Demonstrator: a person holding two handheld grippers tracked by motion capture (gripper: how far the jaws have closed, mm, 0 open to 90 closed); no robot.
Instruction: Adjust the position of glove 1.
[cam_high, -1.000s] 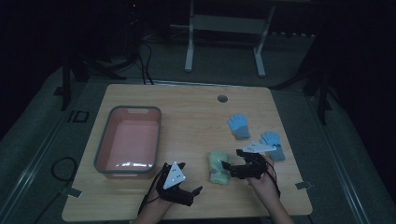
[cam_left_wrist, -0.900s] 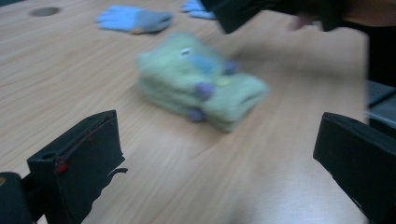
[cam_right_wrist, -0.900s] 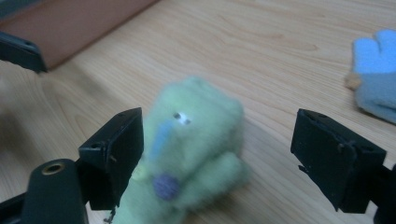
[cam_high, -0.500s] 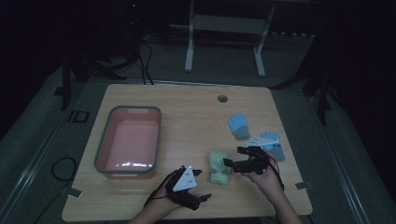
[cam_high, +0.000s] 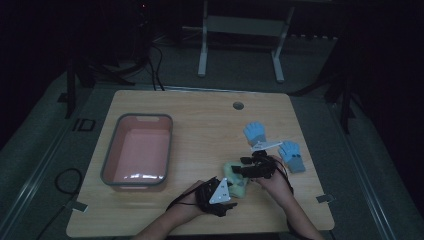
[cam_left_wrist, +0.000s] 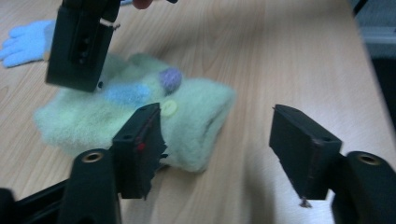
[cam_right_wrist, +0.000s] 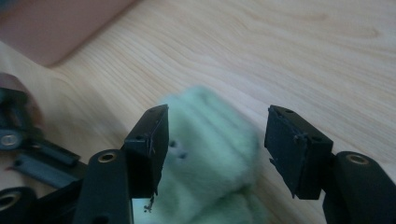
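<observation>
From the high view I see my left gripper (cam_high: 226, 192) low at the near edge of the table (cam_high: 200, 107), its tip just beside the green sock (cam_high: 235, 181), and my right gripper (cam_high: 246, 170) reaching onto the sock from the far side. A pink tub (cam_high: 111, 162) sits well to the left, and two blue gloves (cam_high: 255, 132) lie beyond the right hand (cam_high: 274, 181).

In the left gripper view, the jaws have just been closing but stand partly apart; one pad sits in front of the sock's open end (cam_left_wrist: 201, 121) and the other over bare wood, so nothing is pinched (the sock lies mostly off to one side). The right gripper's jaw (cam_left_wrist: 79, 44) comes down onto the sock's far part, and a blue glove (cam_left_wrist: 25, 42) shows behind it.

In the right gripper view, the jaws have also just been closing; the sock (cam_right_wrist: 210, 154) bulges up between them, yet a gap remains at one pad, so I don't count it as gripped. A corner of the tub (cam_right_wrist: 60, 28) shows at the top.
</observation>
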